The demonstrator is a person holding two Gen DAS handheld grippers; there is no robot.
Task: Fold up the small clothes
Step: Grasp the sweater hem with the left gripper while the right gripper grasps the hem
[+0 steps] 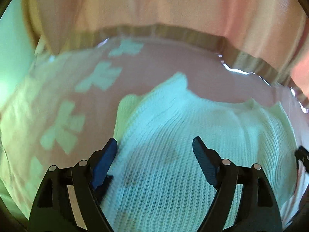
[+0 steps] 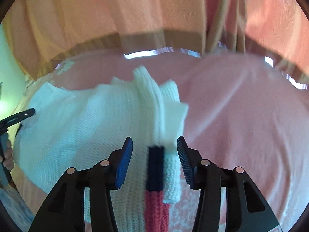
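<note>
White knit sweater (image 1: 173, 135) lies spread and rumpled on a pink cloth-covered counter (image 1: 154, 65), its ribbed folds bunched toward the far side. In the right wrist view the same sweater (image 2: 87, 119) fills the left and middle of the surface, with a navy and red striped band (image 2: 155, 183) running along its near edge.

The left gripper (image 1: 154, 154) hangs over the garment with its blue-padded fingers (image 1: 105, 164) spread wide apart; knit fabric lies between them, but nothing is clamped. The right gripper (image 2: 155, 160) is likewise parted, its fingers (image 2: 124, 160) standing on either side of the striped band and a small white ribbed piece (image 2: 171, 177) beside it, without pressing on either.

Pale cross-shaped patches (image 1: 63, 125) mark the cloth at the left. A peach curtain (image 2: 96, 19) hangs beyond the far edge. Both views are blurred.
</note>
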